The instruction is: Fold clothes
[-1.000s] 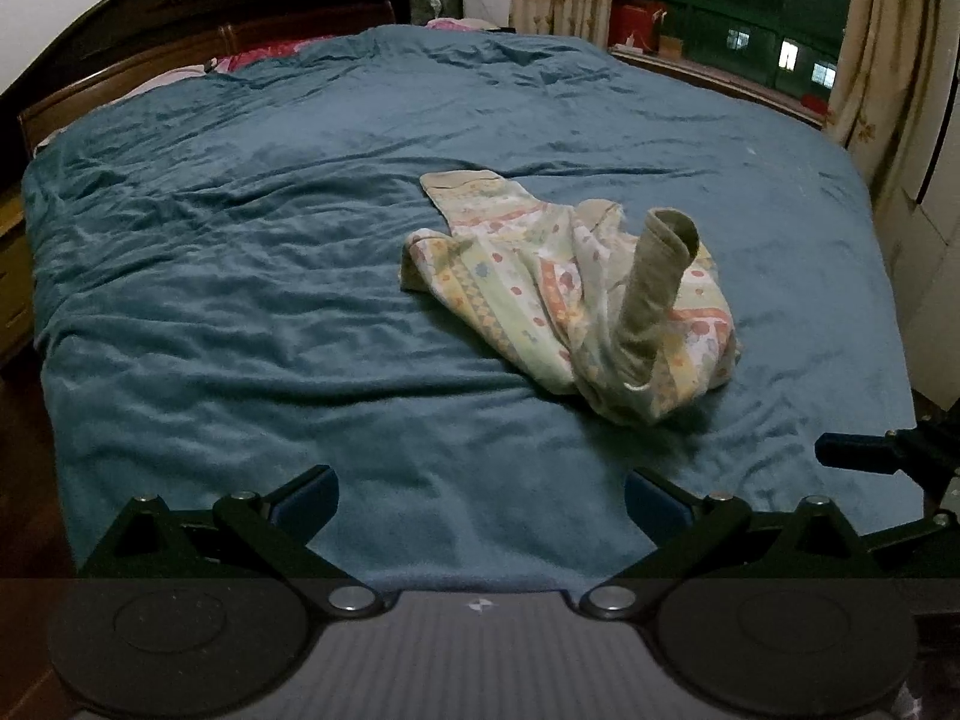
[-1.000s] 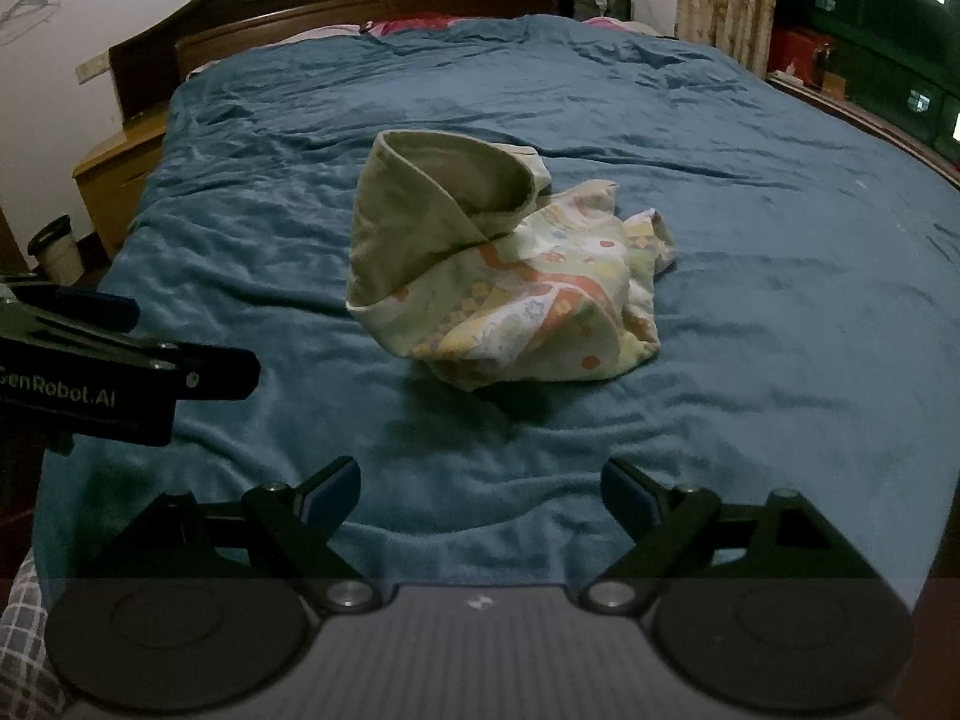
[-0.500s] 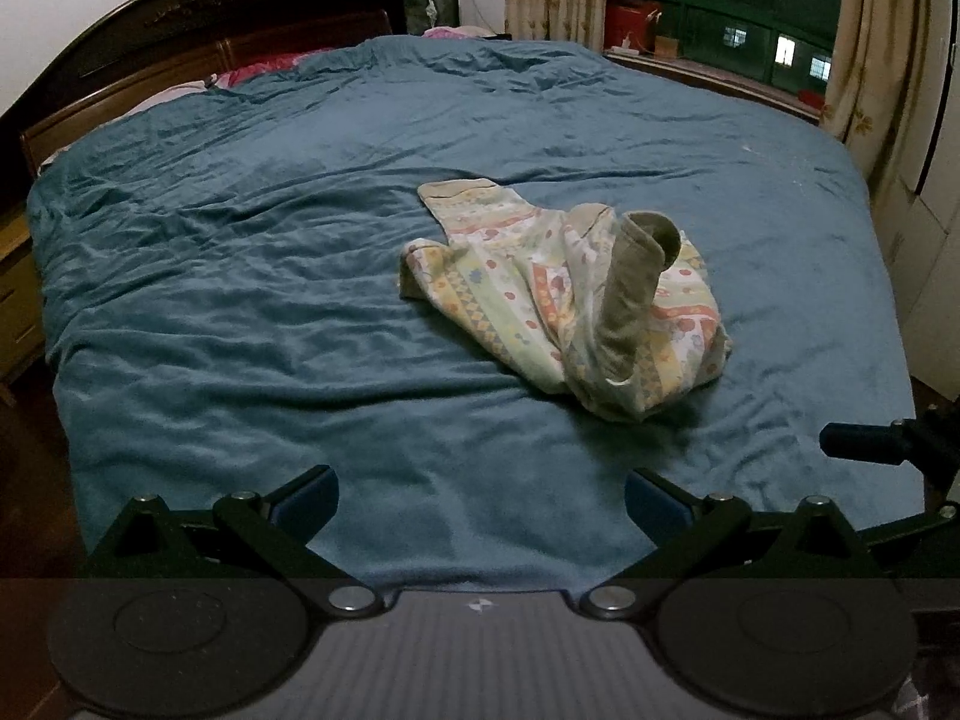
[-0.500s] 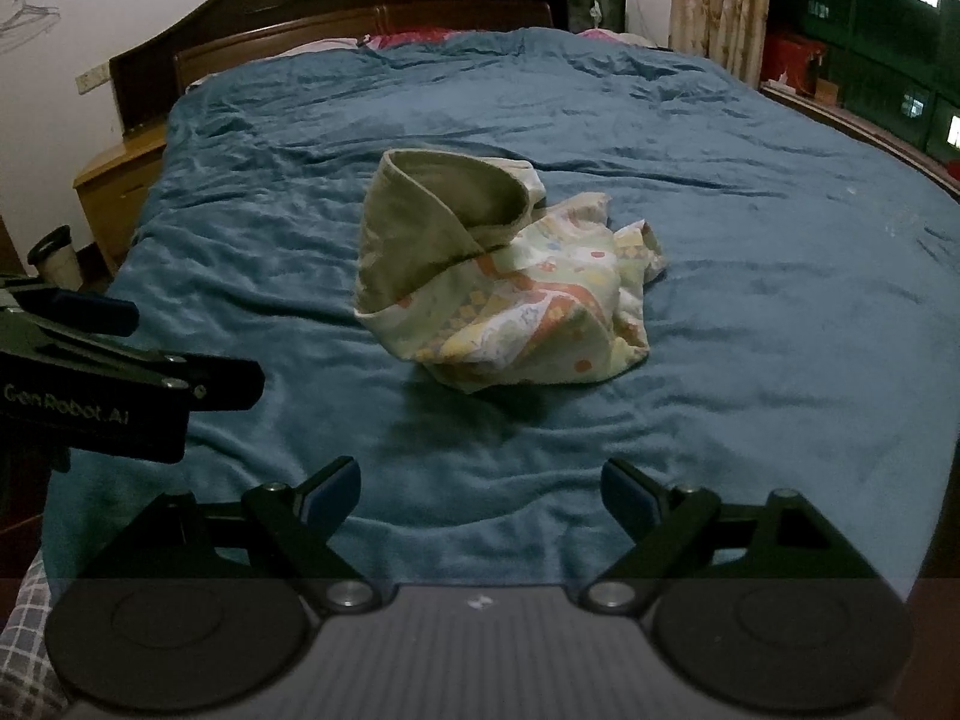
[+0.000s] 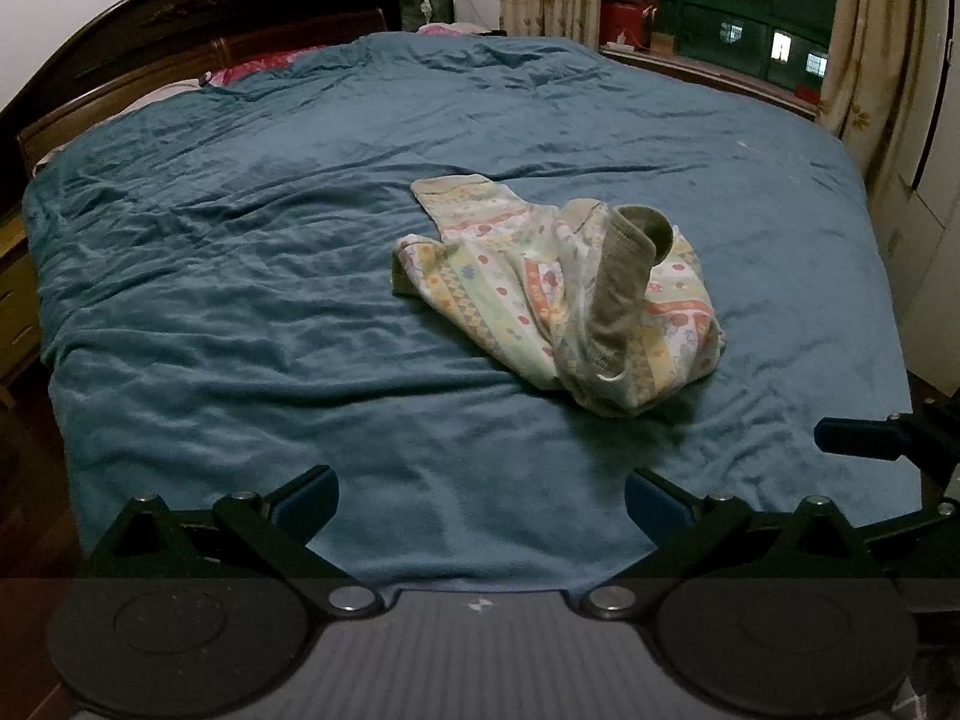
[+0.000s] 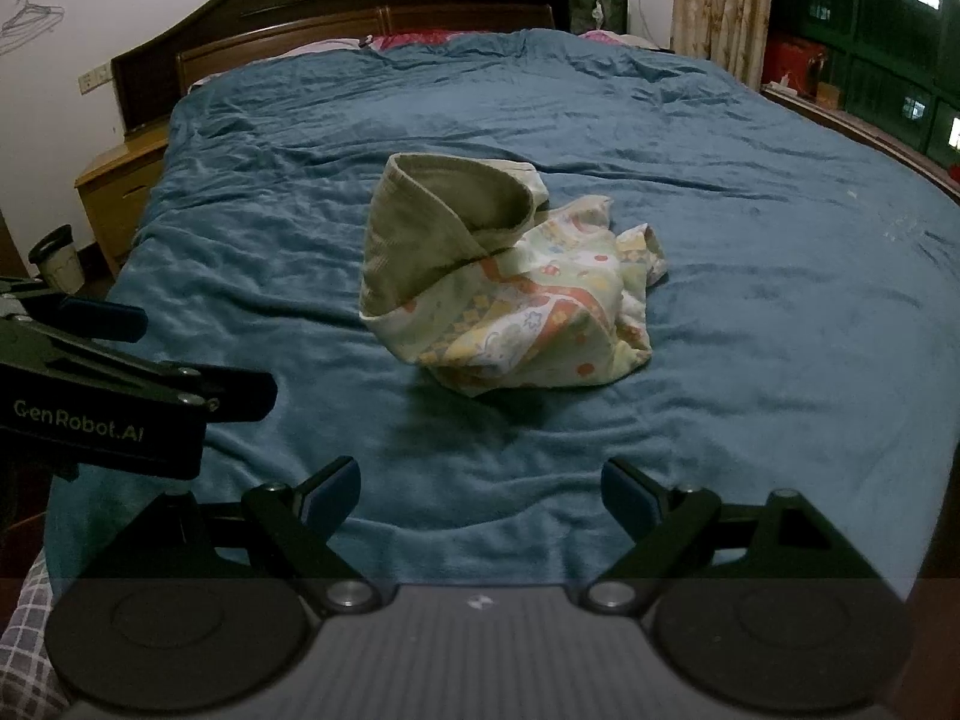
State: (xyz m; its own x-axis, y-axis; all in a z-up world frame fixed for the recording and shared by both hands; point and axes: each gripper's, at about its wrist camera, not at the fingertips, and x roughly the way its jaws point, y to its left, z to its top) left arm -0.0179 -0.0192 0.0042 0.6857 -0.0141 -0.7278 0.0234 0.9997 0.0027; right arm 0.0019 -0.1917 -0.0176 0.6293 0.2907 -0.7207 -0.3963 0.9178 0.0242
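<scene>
Both my fingers (image 5: 480,495) (image 6: 480,495) spread over the bed (image 5: 240,300); the crumpled garment (image 5: 558,294) should be laid flat before folding.

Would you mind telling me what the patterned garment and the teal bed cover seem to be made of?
The crumpled pastel-patterned garment looks like soft knit cotton, matte, with an olive ribbed cuff. The teal bed cover looks like plush fleece: faint sheen, soft wrinkles, though that is uncertain.
</scene>
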